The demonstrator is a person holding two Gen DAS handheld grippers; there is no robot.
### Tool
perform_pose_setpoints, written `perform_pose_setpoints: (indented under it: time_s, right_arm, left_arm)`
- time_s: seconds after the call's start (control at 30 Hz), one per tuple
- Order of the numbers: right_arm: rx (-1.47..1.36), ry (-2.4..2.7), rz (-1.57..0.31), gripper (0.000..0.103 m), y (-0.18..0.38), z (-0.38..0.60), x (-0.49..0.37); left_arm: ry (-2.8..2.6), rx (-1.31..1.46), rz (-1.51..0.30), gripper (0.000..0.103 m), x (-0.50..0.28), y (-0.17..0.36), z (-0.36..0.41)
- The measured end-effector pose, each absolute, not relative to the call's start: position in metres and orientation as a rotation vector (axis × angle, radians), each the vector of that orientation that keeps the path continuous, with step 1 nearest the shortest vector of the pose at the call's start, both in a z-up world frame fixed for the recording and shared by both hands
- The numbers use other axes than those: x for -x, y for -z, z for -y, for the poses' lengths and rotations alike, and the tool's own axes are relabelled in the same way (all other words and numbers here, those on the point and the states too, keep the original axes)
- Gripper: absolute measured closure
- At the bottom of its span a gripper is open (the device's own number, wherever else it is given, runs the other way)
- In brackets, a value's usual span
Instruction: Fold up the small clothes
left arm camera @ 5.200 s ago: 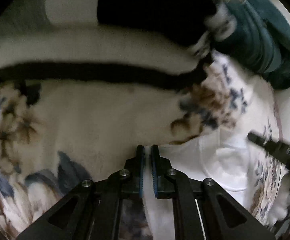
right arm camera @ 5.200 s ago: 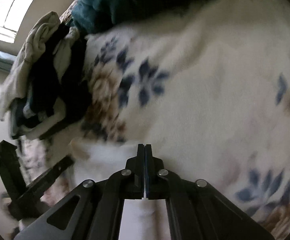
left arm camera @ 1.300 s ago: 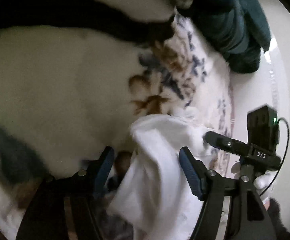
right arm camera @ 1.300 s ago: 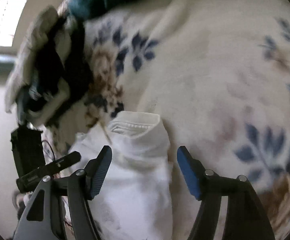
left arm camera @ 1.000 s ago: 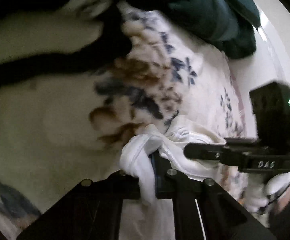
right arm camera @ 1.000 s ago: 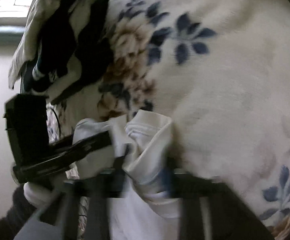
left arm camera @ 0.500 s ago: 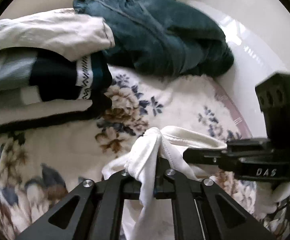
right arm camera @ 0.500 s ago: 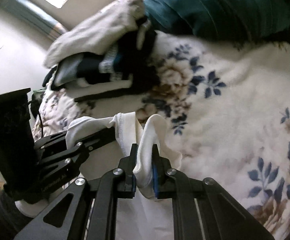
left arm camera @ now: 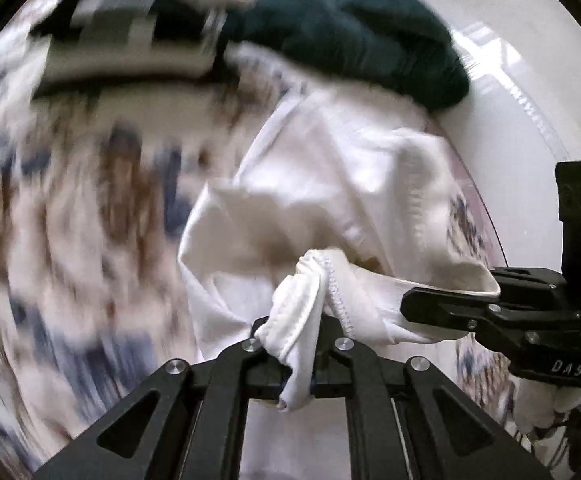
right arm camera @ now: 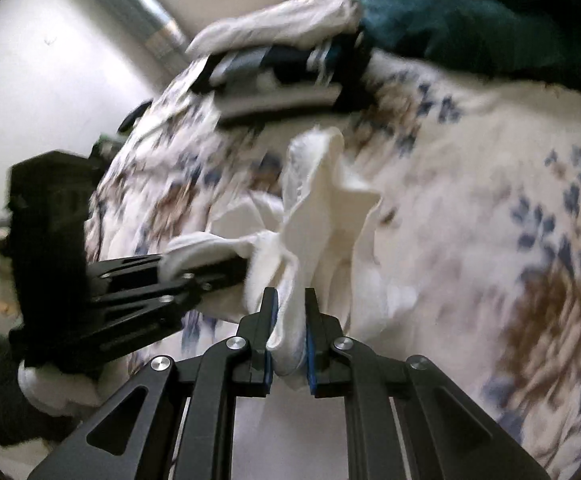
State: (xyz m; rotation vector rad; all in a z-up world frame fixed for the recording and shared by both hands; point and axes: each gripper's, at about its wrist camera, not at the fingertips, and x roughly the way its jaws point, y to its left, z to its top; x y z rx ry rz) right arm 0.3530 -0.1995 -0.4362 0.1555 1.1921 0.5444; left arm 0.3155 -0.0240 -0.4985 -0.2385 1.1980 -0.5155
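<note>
A small white garment (left arm camera: 330,200) hangs bunched above the floral blanket (left arm camera: 82,208), held at two spots. My left gripper (left arm camera: 296,356) is shut on a hemmed fold of it at the bottom of the left wrist view. My right gripper (right arm camera: 288,336) is shut on another bunched fold of the white garment (right arm camera: 330,216) in the right wrist view. The two grippers are close together: the right gripper (left arm camera: 450,308) shows at the right of the left wrist view, and the left gripper (right arm camera: 194,268) at the left of the right wrist view. The cloth between them sags in loose folds.
A stack of folded clothes (left arm camera: 130,36) in black, grey and cream lies at the far side of the blanket, with a dark teal garment (left arm camera: 350,28) beside it. The same stack (right arm camera: 282,68) and teal garment (right arm camera: 470,12) show in the right wrist view. A pale floor (left arm camera: 530,80) borders the blanket.
Both grippers closed on the white garment a second ago and have since lifted it off the blanket, swinging sideways. More of the cloth now hangs spread below them.
</note>
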Motion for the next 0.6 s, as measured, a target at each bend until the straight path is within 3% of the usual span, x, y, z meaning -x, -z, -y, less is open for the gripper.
perform_pose_setpoints:
  time_s: [0.07,0.23,0.33,0.4,0.43,0.5,0.53,0.57,0.6]
  right_arm:
    - [-0.130,-0.586,-1.235,0.090,0.447,0.195,-0.334]
    - [-0.035,-0.697,-1.411,0.083,0.479,0.186,-0.293]
    - [-0.047,-0.726,-1.455,0.076,0.483,0.198,-0.279]
    - [-0.128,-0.746,-1.465,0.056,0.478,0.213,-0.276]
    - [-0.171,-0.748,-1.461,0.052,0.475,0.219,-0.275]
    - [-0.308,-0.717,-1.436,0.049,0.468,0.242,-0.278]
    - [-0.370,-0.683,-1.431,0.049,0.467,0.251,-0.284]
    - [-0.438,-0.646,-1.427,0.049,0.468,0.261,-0.289]
    - [-0.507,-0.595,-1.428,0.049,0.472,0.271,-0.292]
  left_arm:
    - [0.508,0.276,-1.290,0.090,-0.297,0.516,0.017]
    - [0.472,0.421,-1.435,0.061,-0.254,0.532,-0.020]
    - [0.394,0.504,-1.473,0.059,-0.240,0.524,-0.051]
    - [0.347,0.555,-1.463,0.059,-0.244,0.515,-0.067]
    - [0.324,0.587,-1.437,0.059,-0.248,0.508,-0.076]
    - [0.284,0.623,-1.384,0.058,-0.262,0.495,-0.086]
    - [0.273,0.632,-1.361,0.054,-0.272,0.492,-0.087]
    - [0.269,0.627,-1.357,0.043,-0.279,0.490,-0.084]
    - [0.272,0.623,-1.362,0.041,-0.287,0.493,-0.080]
